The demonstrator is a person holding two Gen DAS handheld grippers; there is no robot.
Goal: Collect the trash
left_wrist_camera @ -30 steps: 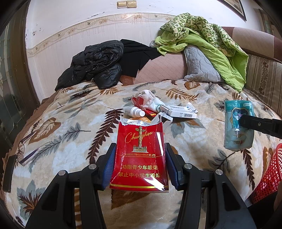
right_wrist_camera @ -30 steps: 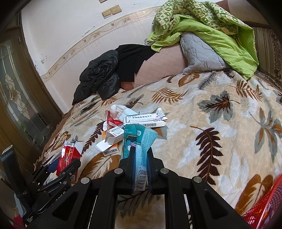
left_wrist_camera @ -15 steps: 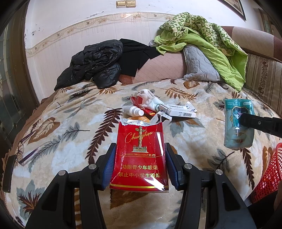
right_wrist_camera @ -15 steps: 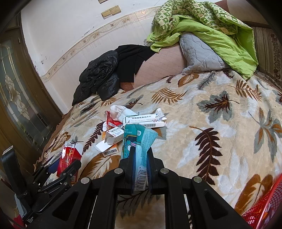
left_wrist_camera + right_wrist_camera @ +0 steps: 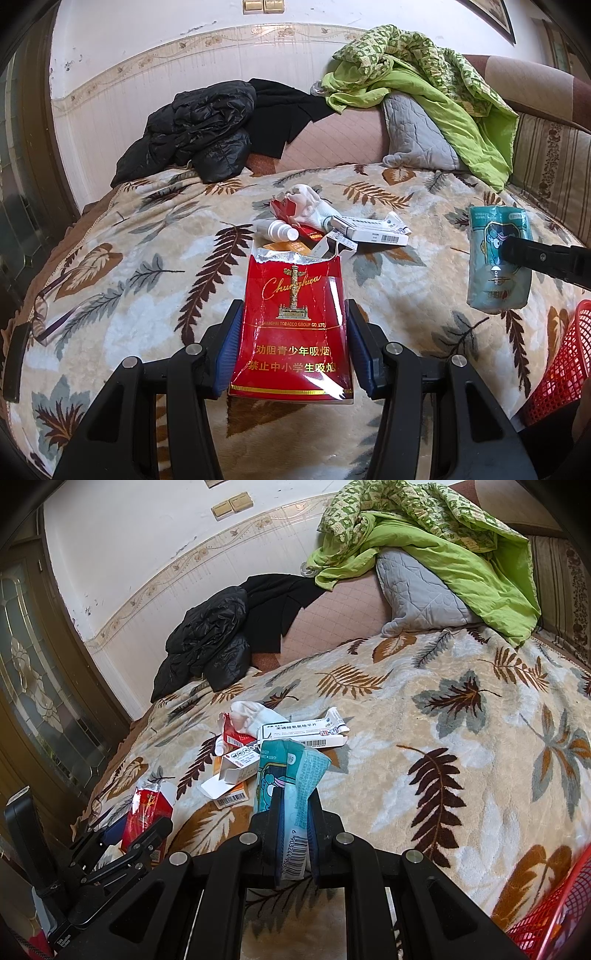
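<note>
— What did your left claw (image 5: 291, 332) have?

— It was clamped on a red Chunghwa cigarette pack (image 5: 293, 325), torn open along the top, its blue pads pressing both side edges. I held the pack upright above the bed's leaf-patterned blanket (image 5: 129, 288).

— And the right claw (image 5: 293, 830)?

— Closed tight on a teal tissue packet (image 5: 291, 775), flattened between the fingers with its barcode end hanging toward me. From the left wrist camera that same packet (image 5: 496, 254) hung off to the right, near a red mesh basket (image 5: 557, 369) at the bed's edge.

— What was left on the bed?

— A small heap in the middle of the blanket, beyond both claws: a white glove (image 5: 312, 206) lying over a second red pack (image 5: 291, 218), a little white bottle (image 5: 277, 230) on its side just beside them, a long white medicine box (image 5: 306, 733) with a barcode, and an opened orange-and-white carton (image 5: 232, 771) with its flap folded out.

— Anything behind the heap?

— A black puffer jacket (image 5: 199, 129) piled against the wall, and a green quilt (image 5: 424, 85) draped over a grey cushion (image 5: 413, 136) at the far end.
</note>
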